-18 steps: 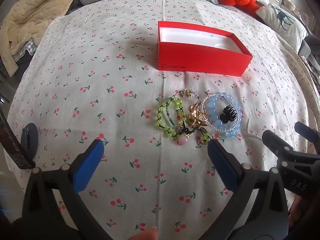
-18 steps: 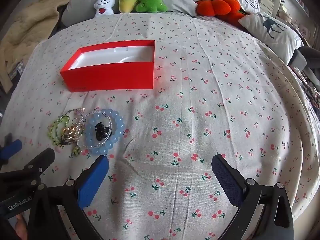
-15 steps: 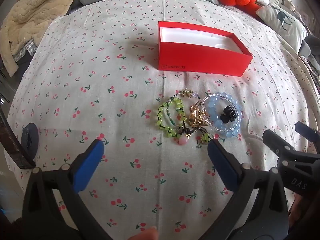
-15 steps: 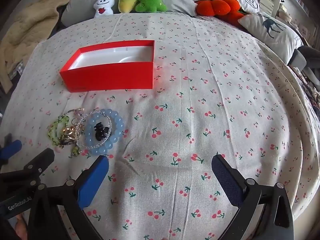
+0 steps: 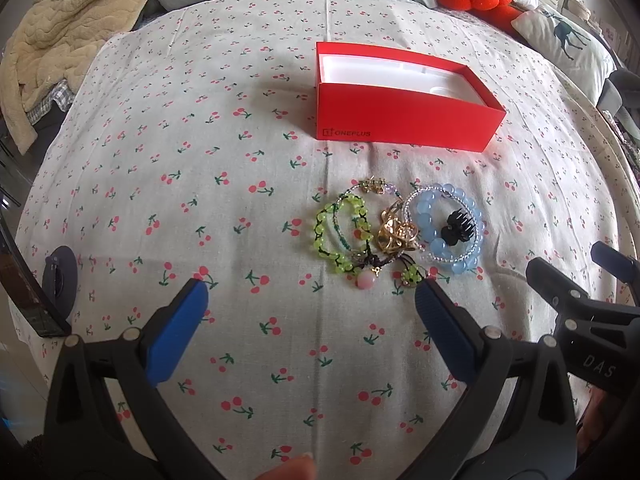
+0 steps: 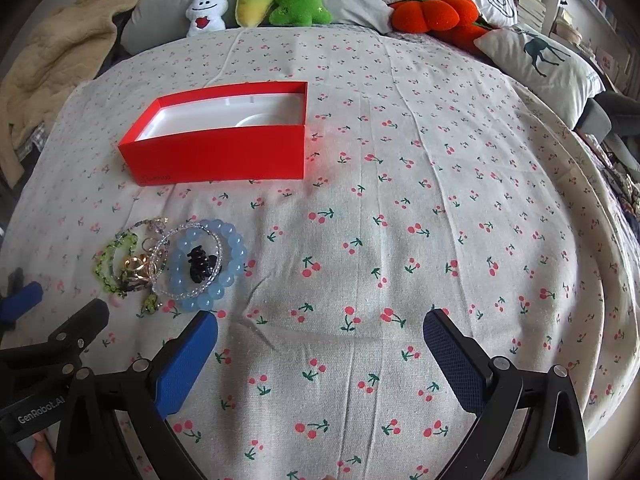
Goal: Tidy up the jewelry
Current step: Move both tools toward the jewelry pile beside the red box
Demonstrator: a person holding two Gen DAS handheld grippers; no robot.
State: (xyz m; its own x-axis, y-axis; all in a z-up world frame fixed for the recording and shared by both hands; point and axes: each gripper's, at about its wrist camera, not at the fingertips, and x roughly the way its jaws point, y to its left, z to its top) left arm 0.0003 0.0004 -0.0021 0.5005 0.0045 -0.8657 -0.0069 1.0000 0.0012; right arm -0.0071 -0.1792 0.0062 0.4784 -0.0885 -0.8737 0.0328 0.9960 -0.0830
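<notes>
A bed covered with a cream cherry-print cloth (image 5: 200, 184) carries everything. Toward the far middle of the bed sits an open red cardboard box with a white moulded lining (image 5: 404, 116), nothing visible inside it. Just nearer than the box lies a tangled heap of jewelry: a pale blue round-bead bracelet (image 5: 452, 232) with a thin clear-bead strand looped with it, and a small black claw hair clip (image 5: 458, 229) lying inside its ring; touching it on one side, a cluster of gold metal rings (image 5: 396, 234); beside that, a yellow-green bead bracelet on dark cord (image 5: 340, 232) with a pink round bead (image 5: 365, 280) at its near end.

The left gripper (image 5: 310, 300) hangs over the cloth at the near side of the heap, jaws spread fully wide with nothing between them; its right blue pad is just beside the heap's near edge. The right gripper (image 6: 320, 334) hangs to the right of the heap over bare cloth, jaws likewise fully wide and holding nothing, its left pad just beside the blue bracelet.

Plush toys (image 6: 260, 0) and pillows line the far edge of the bed.
</notes>
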